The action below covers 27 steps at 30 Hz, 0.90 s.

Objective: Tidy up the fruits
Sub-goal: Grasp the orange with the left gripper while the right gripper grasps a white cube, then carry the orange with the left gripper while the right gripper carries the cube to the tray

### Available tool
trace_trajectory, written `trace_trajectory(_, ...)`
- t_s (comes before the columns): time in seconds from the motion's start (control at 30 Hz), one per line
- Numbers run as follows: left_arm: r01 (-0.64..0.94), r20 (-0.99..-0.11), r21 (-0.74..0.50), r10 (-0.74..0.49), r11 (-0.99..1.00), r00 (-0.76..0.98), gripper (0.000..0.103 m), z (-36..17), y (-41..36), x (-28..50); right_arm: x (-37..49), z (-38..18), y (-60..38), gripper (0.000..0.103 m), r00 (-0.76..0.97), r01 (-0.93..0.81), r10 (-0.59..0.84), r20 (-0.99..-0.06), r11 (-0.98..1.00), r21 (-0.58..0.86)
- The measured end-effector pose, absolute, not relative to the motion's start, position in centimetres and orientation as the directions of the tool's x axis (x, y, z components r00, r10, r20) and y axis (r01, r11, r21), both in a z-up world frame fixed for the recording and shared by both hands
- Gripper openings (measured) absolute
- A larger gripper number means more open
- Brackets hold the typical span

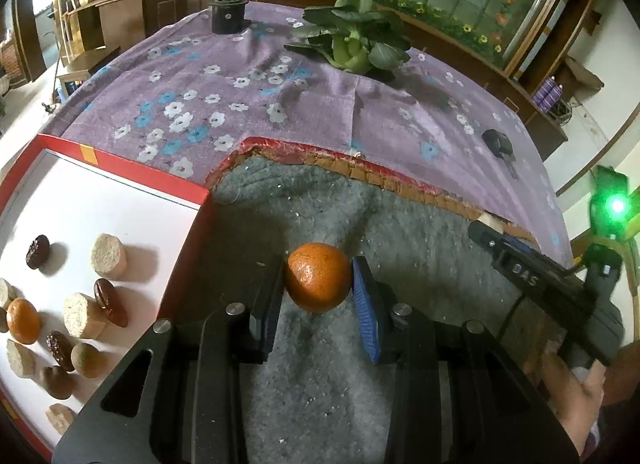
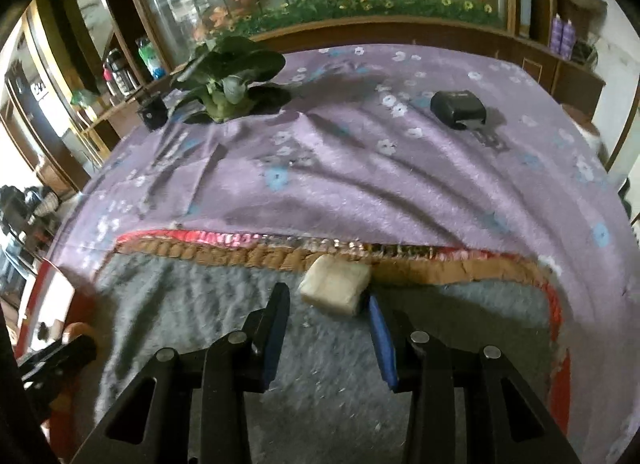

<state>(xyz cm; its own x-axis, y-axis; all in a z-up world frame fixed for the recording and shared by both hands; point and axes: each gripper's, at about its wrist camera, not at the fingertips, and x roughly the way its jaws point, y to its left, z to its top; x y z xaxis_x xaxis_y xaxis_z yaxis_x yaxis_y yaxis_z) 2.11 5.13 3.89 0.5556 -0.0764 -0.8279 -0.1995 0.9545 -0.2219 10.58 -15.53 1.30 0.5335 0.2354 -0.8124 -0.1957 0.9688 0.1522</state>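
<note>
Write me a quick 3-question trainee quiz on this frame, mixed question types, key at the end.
1. True or false: the left gripper has an orange between its fingers.
2. Multiple choice: the pale block by the right gripper lies on
A. the purple floral cloth
B. the grey mat, at its frayed red edge
C. the white tray
3. Fill in: the white tray with the red rim, on the left in the left wrist view, already holds one other ____ among dates and pale round pieces.

Key
1. True.
2. B: it lies on the grey mat, beyond the open gripper's fingertips.
3. Orange.
</note>
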Motion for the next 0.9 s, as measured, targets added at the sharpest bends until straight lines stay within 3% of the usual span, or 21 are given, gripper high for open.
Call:
trace_trajectory(0.43,-0.181,-0.823,-0.18,-0.048,0.967,0.566,0.033,4.0,4.7,0.6,6.7,2.4,-16.5,0.035,0.545,-0.3,0.357,-0.759,0.928,0.222)
trace_trajectory(0.9,-0.222,-0.777,-0.096,0.066,0.97,0.626,0.033,6.0,6.7,-5.2,-1.1,5.0,-11.4,0.034,0.511,-0.45,0.468,-0.721,0.86,0.24)
